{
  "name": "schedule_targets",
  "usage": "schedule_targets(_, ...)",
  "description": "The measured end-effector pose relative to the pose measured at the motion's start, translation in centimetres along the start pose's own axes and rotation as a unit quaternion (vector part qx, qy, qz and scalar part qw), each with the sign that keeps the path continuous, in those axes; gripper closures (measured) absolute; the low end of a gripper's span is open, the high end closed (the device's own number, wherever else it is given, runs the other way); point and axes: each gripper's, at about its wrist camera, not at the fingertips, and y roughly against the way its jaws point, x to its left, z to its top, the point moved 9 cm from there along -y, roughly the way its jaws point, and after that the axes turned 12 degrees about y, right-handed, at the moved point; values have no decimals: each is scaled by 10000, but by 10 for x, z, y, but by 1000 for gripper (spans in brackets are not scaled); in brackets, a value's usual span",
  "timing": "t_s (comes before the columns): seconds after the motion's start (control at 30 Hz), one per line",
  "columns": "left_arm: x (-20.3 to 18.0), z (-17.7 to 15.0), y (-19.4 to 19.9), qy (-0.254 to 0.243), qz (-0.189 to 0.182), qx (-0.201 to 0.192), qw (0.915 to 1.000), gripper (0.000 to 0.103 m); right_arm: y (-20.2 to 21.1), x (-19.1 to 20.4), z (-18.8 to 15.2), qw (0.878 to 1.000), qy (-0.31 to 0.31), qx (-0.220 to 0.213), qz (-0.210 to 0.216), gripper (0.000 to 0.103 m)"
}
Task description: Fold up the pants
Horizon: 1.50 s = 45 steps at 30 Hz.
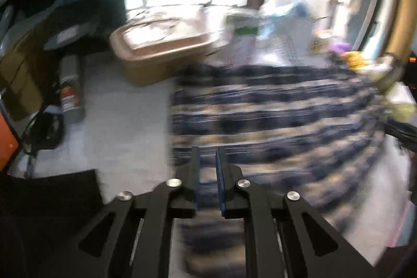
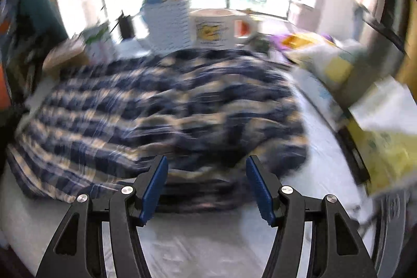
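From the left wrist we see our left hand-held gripper (image 1: pixel 208 155) with its blue pads close together, pinching the near edge of the blue-and-cream plaid pants (image 1: pixel 281 121), which spread across the white bench (image 1: pixel 125 121). A tan bin (image 1: pixel 159 48) stands beyond.

From the right wrist, our right hand-held gripper (image 2: pixel 207 163) is spread wide, released, just before the rumpled pants (image 2: pixel 161 106); everything is motion-blurred.

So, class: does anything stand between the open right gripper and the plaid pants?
Nothing visible does. The right gripper is open just short of the plaid pants, with only bare white surface beneath it; motion blur hides fine detail.
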Motion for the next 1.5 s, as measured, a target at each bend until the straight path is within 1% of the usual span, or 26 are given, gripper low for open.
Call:
schedule_targets(0.07,-23,-9,5,-100,-173,53,9998,91,5,-13,0,9996,-268,-55,-16,39)
schedule_targets(0.13,-42,-20,1,-179,-240,178,9994,91,8,-19,4,9991,-358,-200,-77,39)
schedule_targets(0.17,-48,-28,-5,-205,-223,295,9991,91,7,-18,8,9991,-345,-241,-89,39)
schedule_targets(0.23,-52,-43,-17,-48,-205,578,9981,91,2,-13,13,9991,-285,-299,-16,39)
schedule_targets(0.3,-47,-58,-25,61,-25,751,9972,91,-6,-4,16,9994,-170,-283,89,39)
schedule_targets(0.33,-44,-62,-25,54,64,760,9971,91,-13,1,15,9997,-79,-192,87,39)
schedule_targets(0.4,-38,-66,-21,49,129,666,9977,91,-28,5,5,9999,49,79,77,39)
schedule_targets(0.47,-31,-67,-17,-8,259,594,9979,91,-38,4,-5,9996,105,256,65,39)
schedule_targets(0.5,-27,-67,-14,-40,284,559,9980,91,-37,4,-5,9997,186,135,82,39)
schedule_targets(0.53,-24,-68,-13,-60,346,555,9978,91,-35,2,-7,9997,158,162,106,39)
schedule_targets(0.6,-12,-66,-10,-90,633,551,9964,90,-33,-3,-9,9997,120,191,68,39)
schedule_targets(0.67,2,-59,-7,43,741,534,9958,90,-28,-9,-14,9997,16,238,48,39)
schedule_targets(0.8,15,-43,6,237,746,270,9966,90,-9,-16,-24,9994,-288,160,106,39)
schedule_targets(0.87,15,-37,8,269,686,172,9971,90,3,-21,-27,9982,-556,84,226,39)
schedule_targets(0.97,7,-34,7,201,553,152,9981,90,16,-27,-29,9954,-909,-15,308,37)
schedule_targets(1.0,5,-34,5,172,524,162,9983,90,16,-29,-30,9938,-1048,-26,382,36)
schedule_targets(1.17,-2,-30,8,119,377,86,9992,90,4,-35,-40,9816,-1781,47,680,35)
schedule_targets(1.2,-1,-28,8,158,381,60,9991,90,1,-35,-39,9802,-1858,44,679,35)
schedule_targets(1.27,6,-25,9,250,417,21,9988,90,-3,-41,-34,9763,-2039,-97,712,35)
schedule_targets(1.4,23,-16,12,472,512,-97,9975,90,-17,-55,-17,9655,-2457,-280,821,35)
schedule_targets(1.47,31,-10,15,574,556,-186,9966,90,-25,-64,-9,9559,-2752,-428,929,35)
schedule_targets(1.5,36,-6,17,655,576,-244,9959,90,-30,-68,-3,9478,-2975,-485,1043,35)
